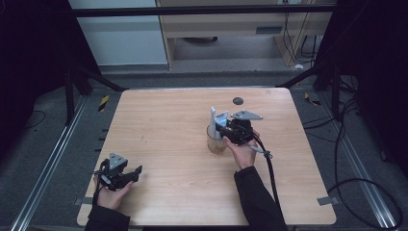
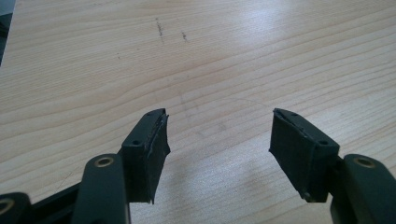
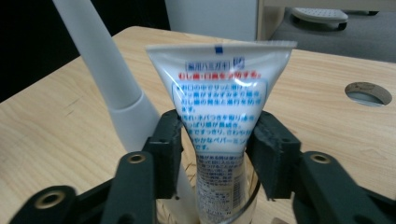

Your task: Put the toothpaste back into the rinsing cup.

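The right gripper [image 1: 225, 126] is sitting over the middle of the table [image 1: 183, 159], a little right of centre, and it is clenching a tube [image 3: 219, 112] of toothpaste between its two pads. In the right gripper view the jaws are pressing on the tube's sides about halfway up, with the flat crimped end pointing up and the printed face turned toward the camera. The tube is standing nearly upright with its lower end inside a clear cup [image 1: 216, 141], whose rim is showing just below the jaws. A white toothbrush handle [image 3: 100, 65] is leaning in the same cup, just beside the tube on its left in that view and tilting away to the upper left; whether the two are touching I cannot tell. In the high view the tube [image 1: 221, 118] and the handle [image 1: 212, 115] are sticking up out of the cup close together. A small round hole [image 1: 237, 100] is lying in the tabletop beyond the cup, near the far edge. The left gripper [image 1: 129, 174] is resting low near the front left corner of the table, well apart from the cup. Its jaws are standing wide apart, released, with nothing but bare wood [image 2: 205, 70] between them.
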`<action>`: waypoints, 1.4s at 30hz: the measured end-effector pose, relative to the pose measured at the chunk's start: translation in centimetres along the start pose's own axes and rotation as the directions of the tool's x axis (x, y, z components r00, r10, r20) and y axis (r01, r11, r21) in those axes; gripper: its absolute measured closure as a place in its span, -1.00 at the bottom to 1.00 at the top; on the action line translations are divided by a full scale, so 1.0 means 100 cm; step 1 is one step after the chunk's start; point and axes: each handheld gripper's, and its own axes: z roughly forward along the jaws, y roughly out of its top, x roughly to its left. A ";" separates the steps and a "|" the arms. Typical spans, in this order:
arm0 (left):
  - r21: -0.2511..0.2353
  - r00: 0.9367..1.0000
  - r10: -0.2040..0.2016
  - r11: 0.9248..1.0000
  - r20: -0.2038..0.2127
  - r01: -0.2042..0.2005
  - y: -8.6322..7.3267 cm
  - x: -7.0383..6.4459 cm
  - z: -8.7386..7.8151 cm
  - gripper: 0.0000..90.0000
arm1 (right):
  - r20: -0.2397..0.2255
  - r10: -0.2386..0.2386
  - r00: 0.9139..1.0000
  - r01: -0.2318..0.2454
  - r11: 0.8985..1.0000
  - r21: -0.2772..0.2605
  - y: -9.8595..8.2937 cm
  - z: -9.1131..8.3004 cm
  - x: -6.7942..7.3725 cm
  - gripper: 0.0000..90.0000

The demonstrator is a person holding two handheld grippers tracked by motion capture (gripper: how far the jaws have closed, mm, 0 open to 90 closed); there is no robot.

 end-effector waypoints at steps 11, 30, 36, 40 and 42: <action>-0.001 1.000 0.000 1.000 -0.001 0.000 0.000 -0.001 0.000 -0.20 | 0.046 -0.096 0.994 0.096 0.995 0.013 0.008 -0.031 -0.002 -0.07; 0.010 1.000 0.003 1.000 0.002 -0.003 -0.001 -0.001 0.000 -0.21 | 0.049 -0.106 0.993 0.099 0.986 0.134 -0.058 -0.097 -0.037 -0.71; 0.005 1.000 0.007 1.000 0.007 -0.007 -0.002 -0.002 0.000 -0.23 | 0.076 -0.083 0.994 0.070 0.984 0.164 -0.078 -0.110 -0.051 -0.74; 0.008 1.000 0.009 1.000 0.012 -0.009 -0.002 -0.002 0.000 -0.23 | 0.097 -0.068 0.993 0.053 0.987 0.154 -0.089 -0.120 -0.057 -0.75; 0.008 1.000 0.014 1.000 0.012 -0.014 -0.002 -0.002 0.001 -0.23 | 0.111 -0.063 0.992 0.045 0.987 0.151 -0.094 -0.124 -0.059 -0.75</action>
